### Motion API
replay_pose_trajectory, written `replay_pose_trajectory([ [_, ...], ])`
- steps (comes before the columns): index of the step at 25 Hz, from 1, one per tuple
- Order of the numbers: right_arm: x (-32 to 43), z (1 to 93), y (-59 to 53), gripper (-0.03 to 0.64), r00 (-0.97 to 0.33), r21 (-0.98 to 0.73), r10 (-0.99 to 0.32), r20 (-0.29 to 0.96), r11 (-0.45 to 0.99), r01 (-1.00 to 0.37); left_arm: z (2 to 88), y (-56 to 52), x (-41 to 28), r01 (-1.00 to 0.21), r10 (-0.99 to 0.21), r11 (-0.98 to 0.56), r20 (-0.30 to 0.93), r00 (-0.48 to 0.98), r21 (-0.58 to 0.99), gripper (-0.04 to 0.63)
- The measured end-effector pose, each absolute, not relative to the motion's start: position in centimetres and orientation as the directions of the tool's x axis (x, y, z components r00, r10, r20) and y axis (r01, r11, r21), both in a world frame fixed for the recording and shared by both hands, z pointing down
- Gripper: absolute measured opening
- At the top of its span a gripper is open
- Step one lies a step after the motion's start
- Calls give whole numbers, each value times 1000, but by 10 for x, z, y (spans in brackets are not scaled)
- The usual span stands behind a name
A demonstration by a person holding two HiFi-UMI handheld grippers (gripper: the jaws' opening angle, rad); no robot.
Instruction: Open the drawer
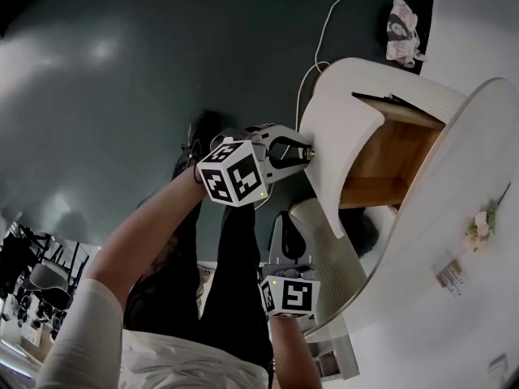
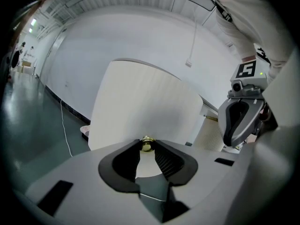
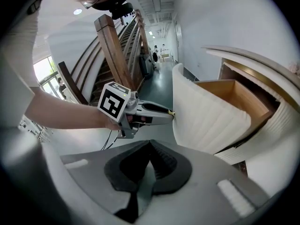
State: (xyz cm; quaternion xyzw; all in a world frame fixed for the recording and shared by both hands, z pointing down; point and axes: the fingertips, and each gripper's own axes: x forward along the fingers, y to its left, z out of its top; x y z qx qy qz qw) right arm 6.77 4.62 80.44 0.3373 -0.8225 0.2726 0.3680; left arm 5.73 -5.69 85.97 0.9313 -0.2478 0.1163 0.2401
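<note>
Grips the small round brass knob (image 2: 147, 145) of the curved white ribbed drawer (image 1: 345, 128) with the left gripper (image 1: 309, 154), jaws narrowed onto it. Shows that drawer standing open, left of the rounded white cabinet (image 1: 454, 241). Holds the right gripper (image 3: 150, 143) nearer, jaws together on nothing.

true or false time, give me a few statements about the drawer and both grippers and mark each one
1. The left gripper is shut on the brass knob. True.
2. The drawer is fully closed. False: it stands open, with its wooden inside showing.
3. The right gripper also grips the knob. False: its jaws are together on nothing, apart from the drawer.
4. The drawer front is white and curved. True.
</note>
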Motion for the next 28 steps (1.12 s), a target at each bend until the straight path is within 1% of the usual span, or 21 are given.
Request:
replay_pose_trajectory([
  [16,39,789,66,11,-564,-250,-317,763,659,-709,864,-20,9,-555,-398,-735,414,819,390,100],
  [20,34,786,68,11,-569,-255,-315,760,661,-706,865,-20,8,-555,-389,-741,432,814,377,101],
  [24,29,775,65,11,-573,-258,-318,755,660,-706,863,-19,7,-585,-397,-726,474,786,361,103],
  [26,27,768,61,11,-577,-259,-323,750,659,-706,857,-16,4,-601,-406,-712,485,775,365,137],
  [28,27,760,58,11,-579,-262,-335,743,651,-712,849,-14,-2,-615,-423,-688,476,771,385,130],
])
